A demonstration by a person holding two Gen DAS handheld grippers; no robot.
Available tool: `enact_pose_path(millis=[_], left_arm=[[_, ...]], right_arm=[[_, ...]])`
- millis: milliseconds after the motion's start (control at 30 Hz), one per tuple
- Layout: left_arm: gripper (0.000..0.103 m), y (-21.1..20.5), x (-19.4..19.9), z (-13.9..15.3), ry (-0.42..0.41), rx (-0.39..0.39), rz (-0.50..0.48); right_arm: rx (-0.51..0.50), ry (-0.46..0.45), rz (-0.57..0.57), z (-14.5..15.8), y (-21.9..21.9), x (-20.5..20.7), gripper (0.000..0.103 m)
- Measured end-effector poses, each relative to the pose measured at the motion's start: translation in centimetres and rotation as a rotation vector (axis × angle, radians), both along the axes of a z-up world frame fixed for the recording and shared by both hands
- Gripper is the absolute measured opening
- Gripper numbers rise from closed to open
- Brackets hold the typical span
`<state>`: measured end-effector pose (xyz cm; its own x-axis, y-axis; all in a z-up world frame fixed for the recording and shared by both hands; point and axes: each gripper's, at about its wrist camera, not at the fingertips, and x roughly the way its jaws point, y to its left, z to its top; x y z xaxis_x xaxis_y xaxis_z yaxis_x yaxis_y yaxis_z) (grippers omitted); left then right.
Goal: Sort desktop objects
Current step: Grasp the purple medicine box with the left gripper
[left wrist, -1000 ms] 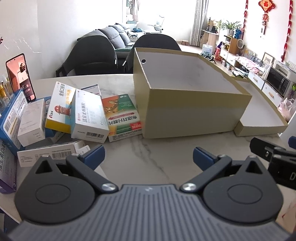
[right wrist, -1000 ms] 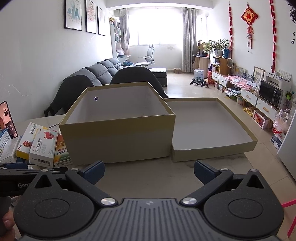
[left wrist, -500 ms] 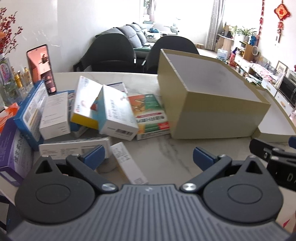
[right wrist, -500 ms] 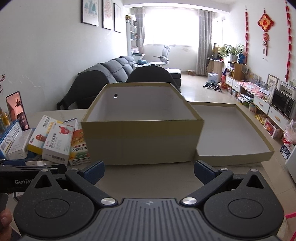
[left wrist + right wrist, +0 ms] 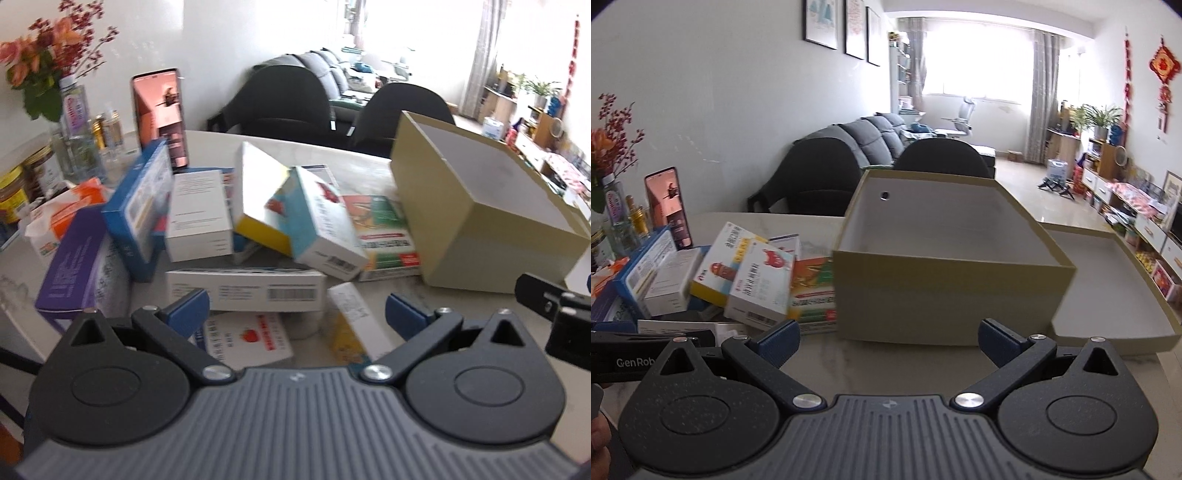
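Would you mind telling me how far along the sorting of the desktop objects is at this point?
Nothing looks sorted yet: the open cardboard box shows only bare inner walls, though its floor is hidden. In hand: nothing; the left gripper is open above the pile of medicine boxes, and the right gripper is open too. The whole pile remains.

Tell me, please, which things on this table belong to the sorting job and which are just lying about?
For the job: pile of medicine boxes, open cardboard box, its lid, left gripper, right gripper.

Lying about: phone, flower vase, jars.
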<state>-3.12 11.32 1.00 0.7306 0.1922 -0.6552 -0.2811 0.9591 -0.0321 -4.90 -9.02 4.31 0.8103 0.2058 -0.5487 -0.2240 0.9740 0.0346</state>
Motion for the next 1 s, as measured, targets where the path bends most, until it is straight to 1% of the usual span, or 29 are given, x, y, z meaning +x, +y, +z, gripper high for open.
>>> enact_pose_path(millis=[300, 467, 600, 733, 800, 867, 1000], left_arm=[[0.103, 2.2, -0.8, 0.2, 0.004, -0.002, 0.059], [0.103, 3.6, -1.2, -0.3, 0.000, -0.001, 0.074], [0.103, 5.4, -1.6, -1.2, 0.008, -0.022, 0.089], [0.103, 7.7, -2.7, -1.9, -0.048, -0.053, 0.148], [0.103, 8.7, -3.3, -1.9, -0.079, -0.063, 0.157], [0.103, 9.3, -3.7, -1.8, -0.109, -0.047, 0.164], [0.103, 10.1, -4.2, -1.6, -0.145, 0.018, 0.179]], right_arm=[[-0.011, -0.001, 0.060, 0.1, 2.5, 0.3, 0.103], [-0.008, -0.005, 0.074, 0.2, 3.0, 0.1, 0.103], [-0.007, -0.009, 0.081, 0.2, 3.1, 0.0, 0.103], [-0.005, -0.013, 0.088, 0.2, 3.2, -0.2, 0.103], [-0.004, -0.015, 0.091, 0.2, 3.2, -0.3, 0.103], [-0.013, -0.019, 0.099, -0.3, 3.4, 0.1, 0.103], [-0.011, -0.040, 0.101, -0.4, 3.4, 0.0, 0.103]])
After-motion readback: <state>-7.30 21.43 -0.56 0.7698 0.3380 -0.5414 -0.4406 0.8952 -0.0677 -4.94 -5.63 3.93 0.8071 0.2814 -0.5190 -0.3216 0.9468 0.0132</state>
